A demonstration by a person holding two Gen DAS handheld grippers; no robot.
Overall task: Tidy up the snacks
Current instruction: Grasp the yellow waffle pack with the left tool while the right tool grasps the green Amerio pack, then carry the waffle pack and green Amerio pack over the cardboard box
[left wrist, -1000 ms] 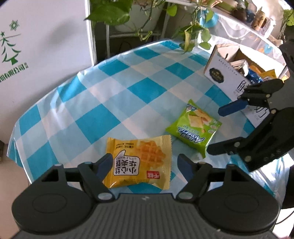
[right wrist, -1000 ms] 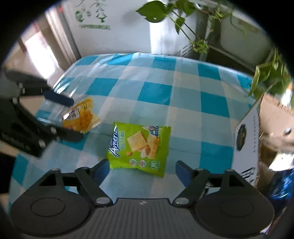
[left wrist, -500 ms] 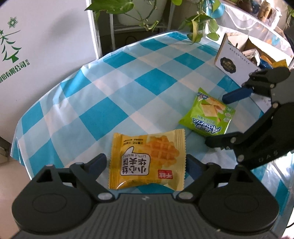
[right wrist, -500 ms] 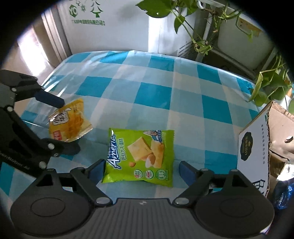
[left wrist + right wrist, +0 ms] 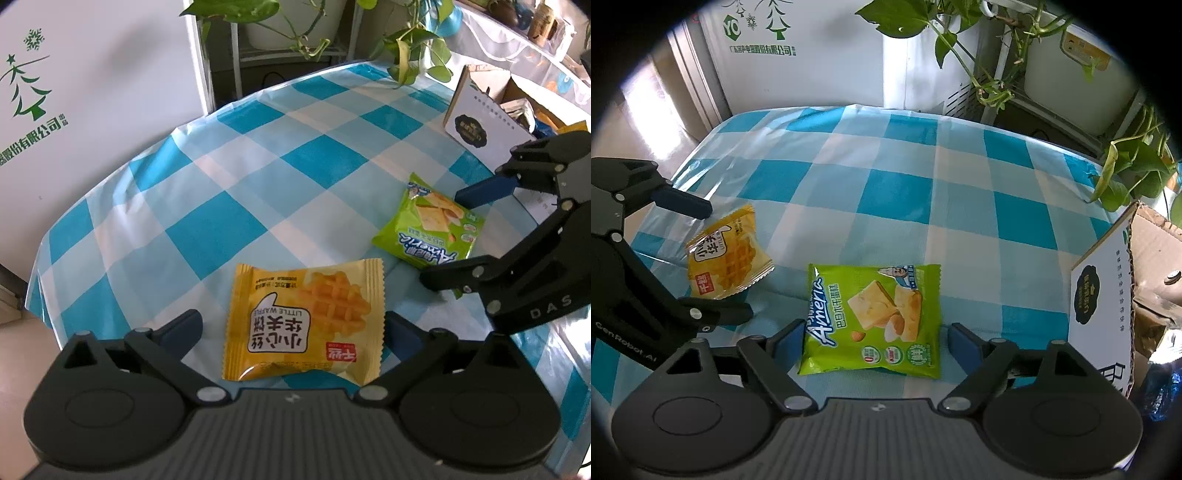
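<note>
A yellow waffle packet [image 5: 303, 321] lies flat on the blue-and-white checked tablecloth [image 5: 325, 158]. My left gripper [image 5: 293, 328] straddles it; its jaws are opening and the pads stand clear of both packet edges. A green cracker packet [image 5: 875, 317] lies flat to its right. Around this one is my right gripper [image 5: 875, 341], its jaws closing, with small gaps left at the pads. Each wrist view also catches the other gripper: the right gripper [image 5: 458, 236] over the green packet [image 5: 428, 225], the left gripper [image 5: 713, 258] over the yellow packet [image 5: 727, 254].
An open cardboard box [image 5: 1100, 295] with several snacks inside stands at the table's right edge, also in the left wrist view as the box [image 5: 476, 125]. Trailing plants [image 5: 417, 55] hang over the far edge. A white appliance [image 5: 92, 92] stands beyond the table's left side.
The left jaws have spread from the yellow packet's edges to wide apart. Both grippers have edged forward, so each packet now sits between its fingers. The right jaws have narrowed a little.
</note>
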